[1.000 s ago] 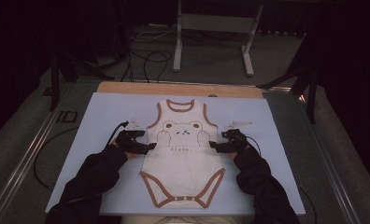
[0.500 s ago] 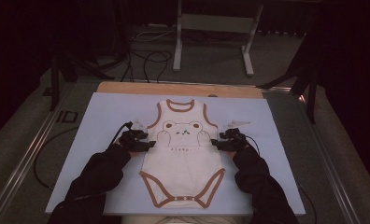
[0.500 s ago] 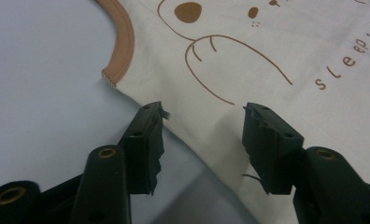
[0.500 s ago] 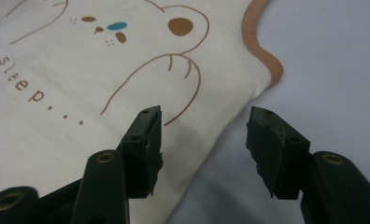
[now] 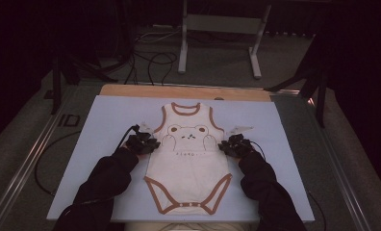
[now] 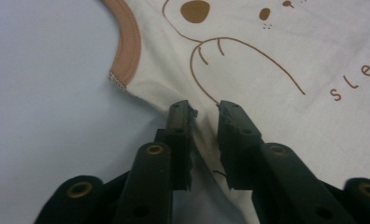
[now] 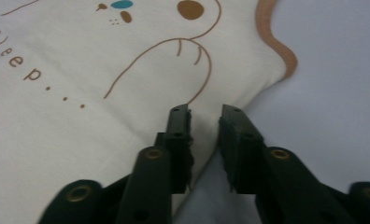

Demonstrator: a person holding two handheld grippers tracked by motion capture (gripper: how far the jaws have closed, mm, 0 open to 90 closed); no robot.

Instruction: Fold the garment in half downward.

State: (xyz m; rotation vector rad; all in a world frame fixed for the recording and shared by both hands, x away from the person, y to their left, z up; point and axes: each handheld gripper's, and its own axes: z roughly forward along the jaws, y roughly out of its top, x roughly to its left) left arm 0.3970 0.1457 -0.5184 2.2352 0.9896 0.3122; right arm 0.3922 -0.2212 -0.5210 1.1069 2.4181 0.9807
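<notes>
Fingers (image 6: 179,126) of the left gripper (image 6: 204,109) stand slightly parted, with a narrow gap between them, straddling a raised fold at the left side edge of the bodysuit (image 5: 188,159); the cloth runs up into that gap, but whether it is actually pinched I cannot tell. Fingers (image 7: 178,130) of the right gripper (image 7: 205,112) are parted by about the same gap, set over the garment's right side edge, one finger above the cream cloth and the other above the blue sheet (image 5: 107,120). On the worktop (image 5: 179,90), whose wooden far edge shows beyond the pale blue sheet, the bodysuit lies flat and face up in the middle, neck toward the far side and snap crotch toward the near side. It is cream with brown binding at the neck, armholes and leg openings. A bear face is drawn on the chest in brown line, with a blue nose visible in the right gripper view. Below the face runs a line of brown lettering, "sleep..." (image 7: 24,65) in the right gripper view; in the left gripper view only "SLEE" can be read. In the high view both grippers rest at the garment's sides, just below the armholes, held by dark-sleeved arms (image 5: 102,187) coming from the near edge.
</notes>
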